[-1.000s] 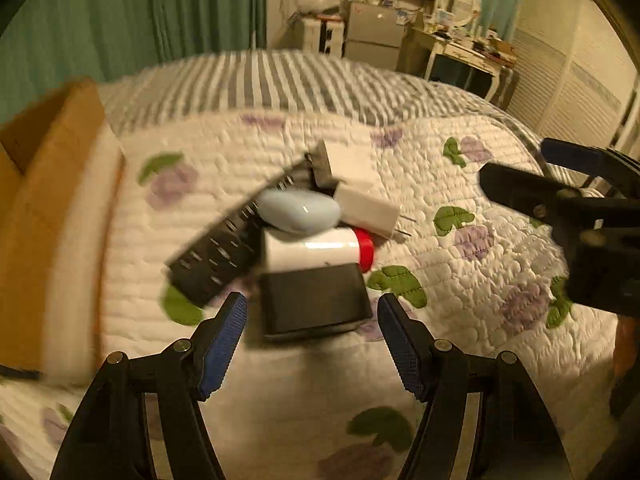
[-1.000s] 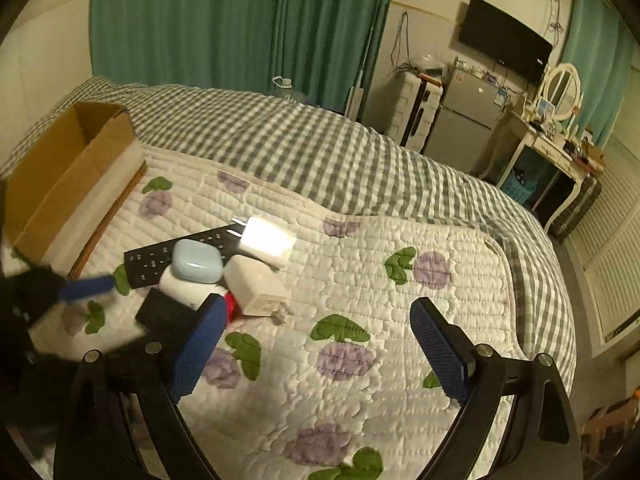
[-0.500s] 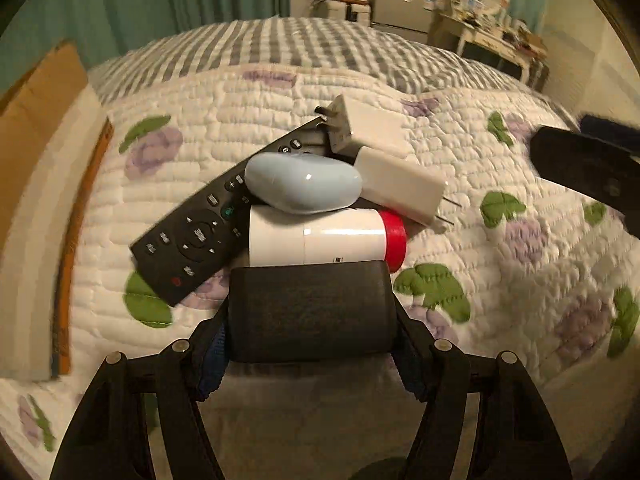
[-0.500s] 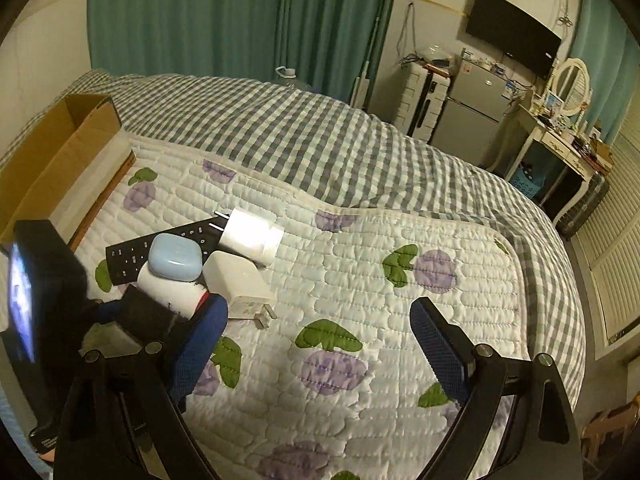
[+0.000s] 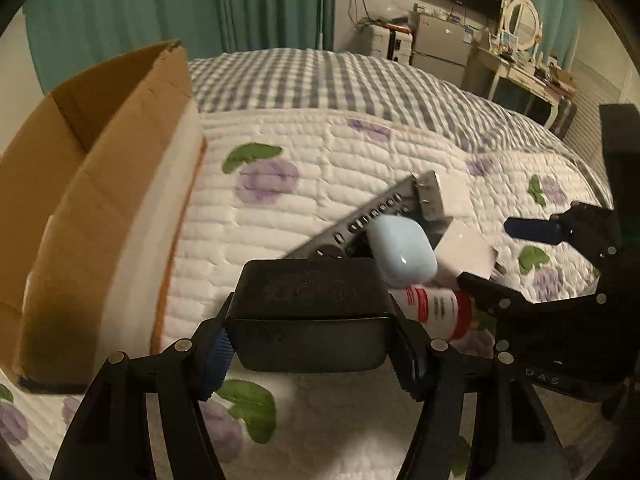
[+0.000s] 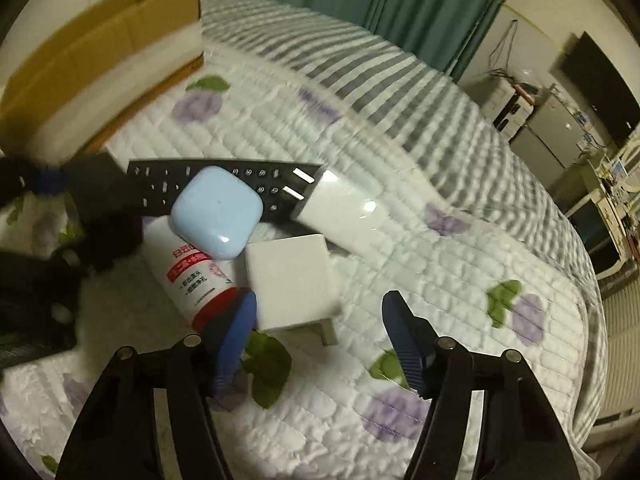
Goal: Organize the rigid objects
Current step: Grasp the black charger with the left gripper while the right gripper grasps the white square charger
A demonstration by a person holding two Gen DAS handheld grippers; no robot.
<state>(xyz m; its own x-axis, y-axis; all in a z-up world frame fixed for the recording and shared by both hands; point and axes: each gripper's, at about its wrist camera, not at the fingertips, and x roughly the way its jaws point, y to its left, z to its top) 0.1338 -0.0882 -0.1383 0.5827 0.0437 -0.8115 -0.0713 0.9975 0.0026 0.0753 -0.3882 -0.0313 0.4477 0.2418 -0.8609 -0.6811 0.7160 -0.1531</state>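
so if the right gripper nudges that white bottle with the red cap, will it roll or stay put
The bottle lies on its side and is round, so it would probably roll. The blue case rests partly on it and may slide off. The soft quilt should slow any roll. The right gripper is closing, nothing gripped, one pad beside the cap.

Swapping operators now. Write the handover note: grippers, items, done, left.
Left gripper: clamped on the black box, jaws closing, near the cardboard box.
Right gripper: closing, nothing gripped, front of the square white charger.
On the quilt: remote, blue case, red-capped bottle, second charger.
Done: nothing visibly boxed; box interior hidden.
Left: box everything.
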